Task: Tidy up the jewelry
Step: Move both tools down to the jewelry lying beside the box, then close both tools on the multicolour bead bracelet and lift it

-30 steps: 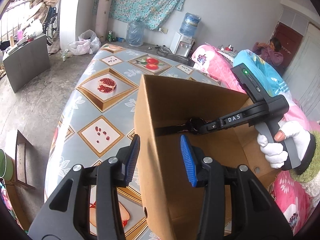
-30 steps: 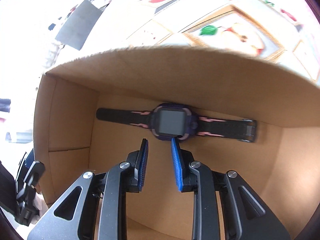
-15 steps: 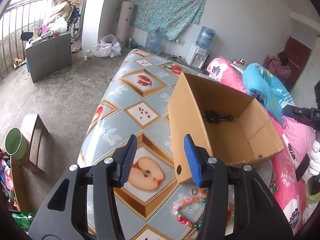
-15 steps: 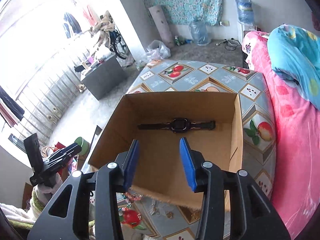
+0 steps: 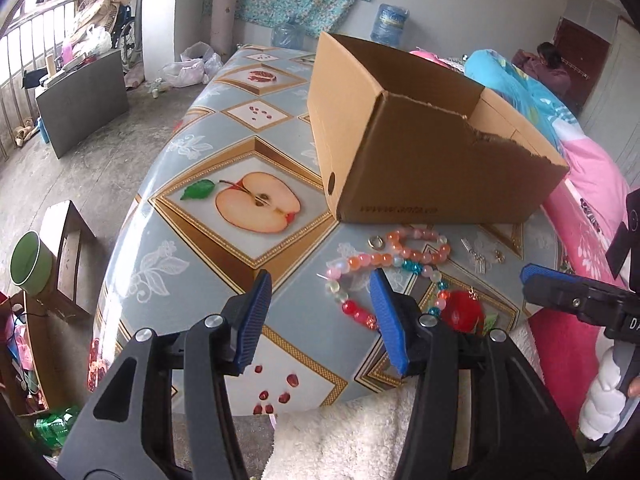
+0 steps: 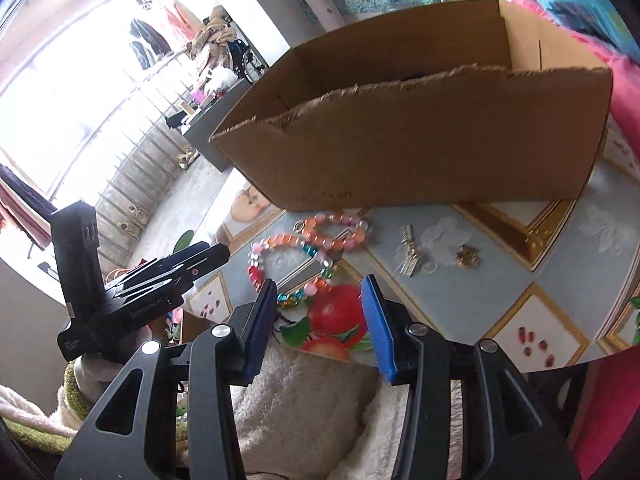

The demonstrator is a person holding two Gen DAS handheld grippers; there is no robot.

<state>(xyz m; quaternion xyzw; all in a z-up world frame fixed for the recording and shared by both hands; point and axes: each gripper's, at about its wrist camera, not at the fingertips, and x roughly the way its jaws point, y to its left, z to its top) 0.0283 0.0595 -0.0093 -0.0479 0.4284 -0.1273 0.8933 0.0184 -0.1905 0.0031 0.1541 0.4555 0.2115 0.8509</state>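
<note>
Since both tongs, left (image 5: 320,316) and right (image 6: 318,318), gape half-wide and empty, the right having just narrowed slightly, pick one piece. The beads (image 5: 394,258) just ahead suit a low pinch across one strand, then the box (image 5: 420,152) beyond.

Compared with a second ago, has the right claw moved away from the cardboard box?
Yes. The right claw has pulled back out of the cardboard box; it now hangs empty over the table's near edge, by the beaded bracelets.

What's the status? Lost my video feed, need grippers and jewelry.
Left gripper open, empty. Right gripper open, empty. Bead necklace, ring, small clasps loose on table before cardboard box. Nothing blocking.
</note>
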